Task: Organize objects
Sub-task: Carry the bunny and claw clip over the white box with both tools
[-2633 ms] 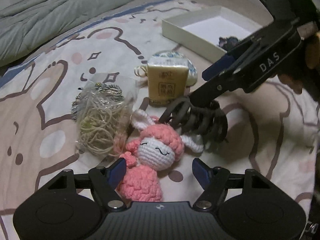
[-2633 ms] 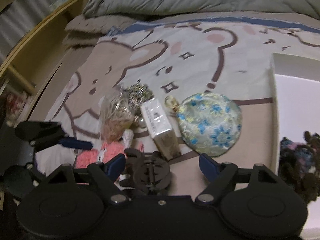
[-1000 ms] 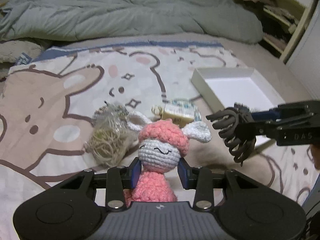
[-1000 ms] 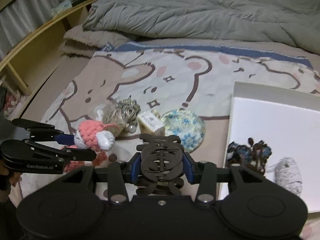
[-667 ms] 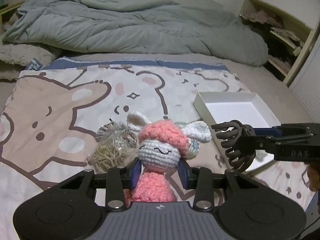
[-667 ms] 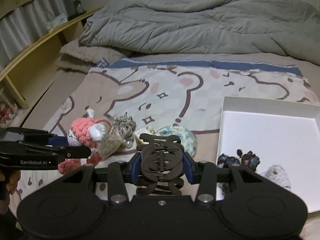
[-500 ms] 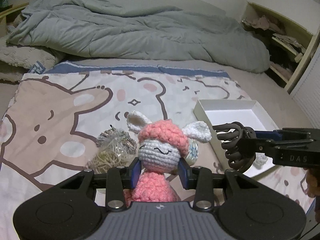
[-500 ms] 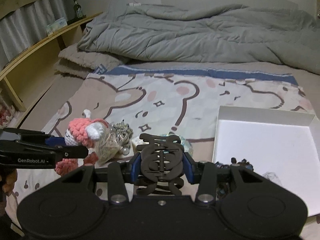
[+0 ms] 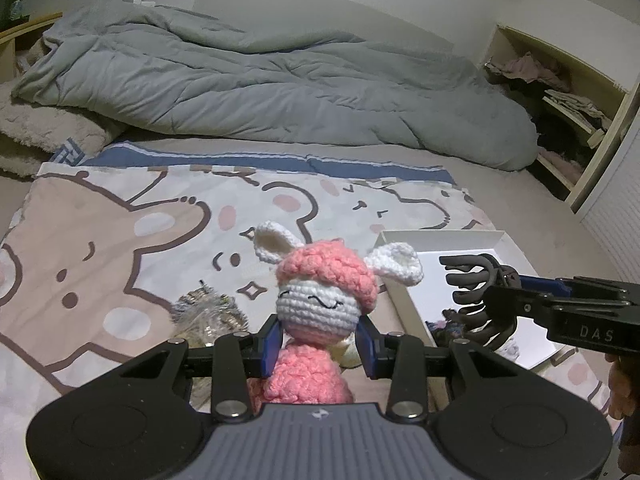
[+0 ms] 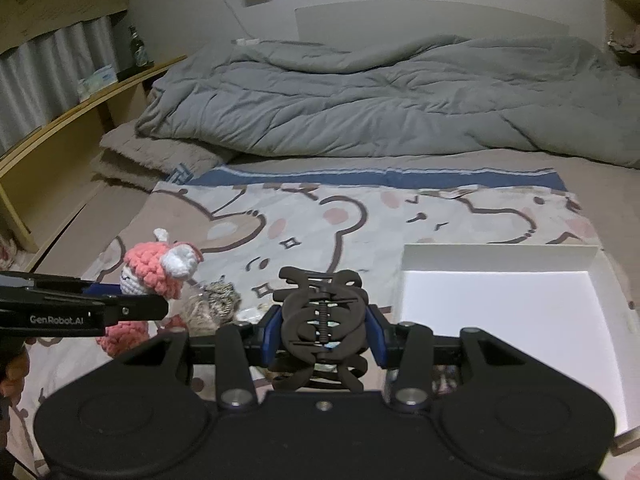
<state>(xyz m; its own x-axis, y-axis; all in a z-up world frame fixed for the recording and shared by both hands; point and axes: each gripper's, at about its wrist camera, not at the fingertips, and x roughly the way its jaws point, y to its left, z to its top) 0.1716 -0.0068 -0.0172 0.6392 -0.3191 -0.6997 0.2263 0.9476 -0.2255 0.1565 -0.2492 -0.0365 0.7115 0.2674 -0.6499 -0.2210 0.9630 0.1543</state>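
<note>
We have the left gripper with its jaws closed on the crochet bunny, the blue pads pinching it just under the white head, so the head and pink cap stand upright above the jaws and the pink body hangs below them. From the right wrist view we see that bunny held clear of the cartoon bedsheet, off to the left. Our right gripper has its jaws clamped on the dark claw hair clip, which sits squarely between the pads with its spring facing the camera and its teeth spreading above and below. In the left wrist view the clip's curved teeth hang over the near corner of the white box. A bag of hair ties lies on the sheet below the bunny, left of the box. The grey duvet is bunched up at the far end of the bed.
</note>
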